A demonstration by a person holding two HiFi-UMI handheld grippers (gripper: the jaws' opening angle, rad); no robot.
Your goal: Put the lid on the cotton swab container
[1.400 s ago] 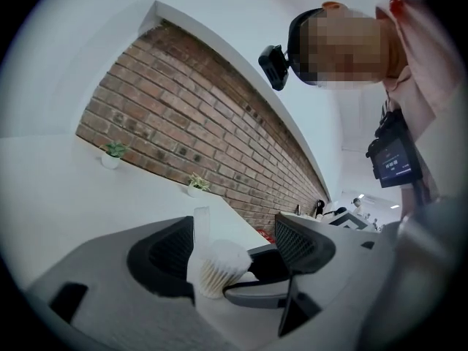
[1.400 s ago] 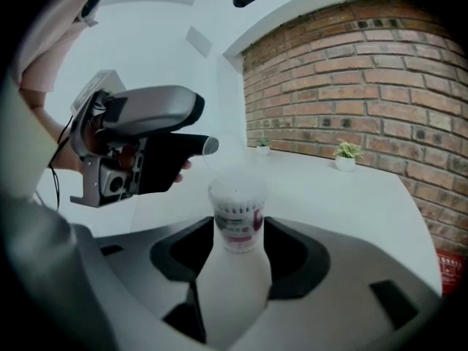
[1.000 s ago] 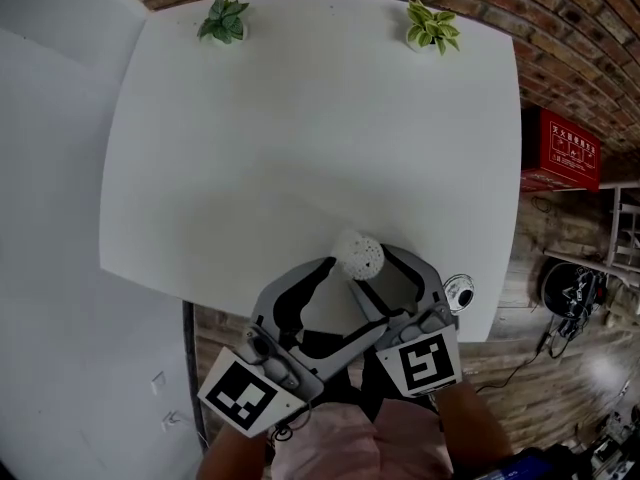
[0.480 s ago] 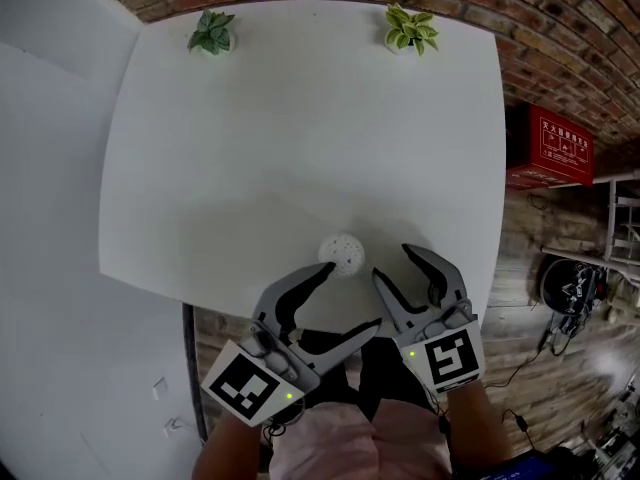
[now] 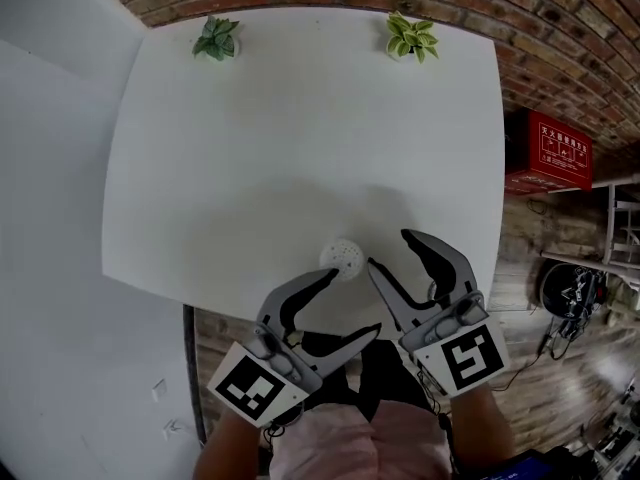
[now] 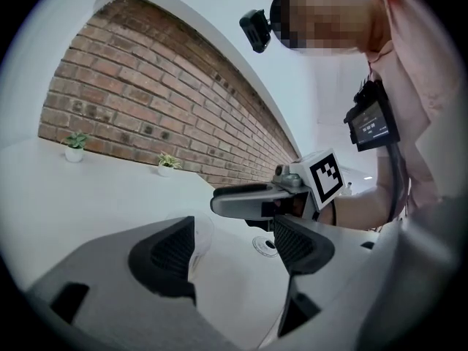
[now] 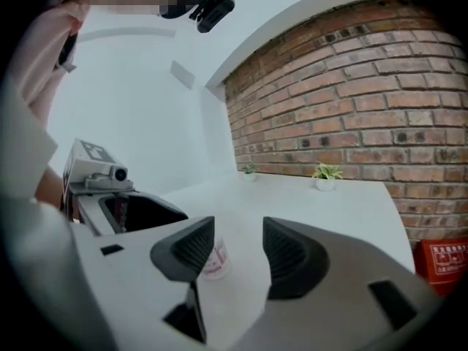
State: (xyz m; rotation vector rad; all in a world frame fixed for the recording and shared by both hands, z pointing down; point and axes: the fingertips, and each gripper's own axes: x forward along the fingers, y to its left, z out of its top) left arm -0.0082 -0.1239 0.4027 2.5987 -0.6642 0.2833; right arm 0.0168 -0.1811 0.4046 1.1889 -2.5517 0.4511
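Observation:
The cotton swab container (image 5: 342,258) is a small round clear tub with a white dotted top, standing near the table's front edge. I cannot tell whether its lid sits on it. My left gripper (image 5: 352,301) is open just in front of it, upper jaw tip close to the tub without holding it. My right gripper (image 5: 390,251) is open to its right, nothing between the jaws. In the left gripper view the container (image 6: 202,234) is half hidden behind the left jaw of the open left gripper (image 6: 238,247). The right gripper view shows the container (image 7: 213,259), with a red label, beyond the open right gripper (image 7: 241,251).
The white table (image 5: 300,138) backs onto a brick wall, with two small potted plants (image 5: 216,39) (image 5: 411,36) at its far edge. A small round ring-like thing (image 6: 265,245) lies on the table near the right gripper. A red box (image 5: 558,151) stands beyond the table's right side.
The container stood against the right gripper's jaws a second ago. Both grippers have since drawn back from it, the right one moving off to the right, and the tub now stands free.

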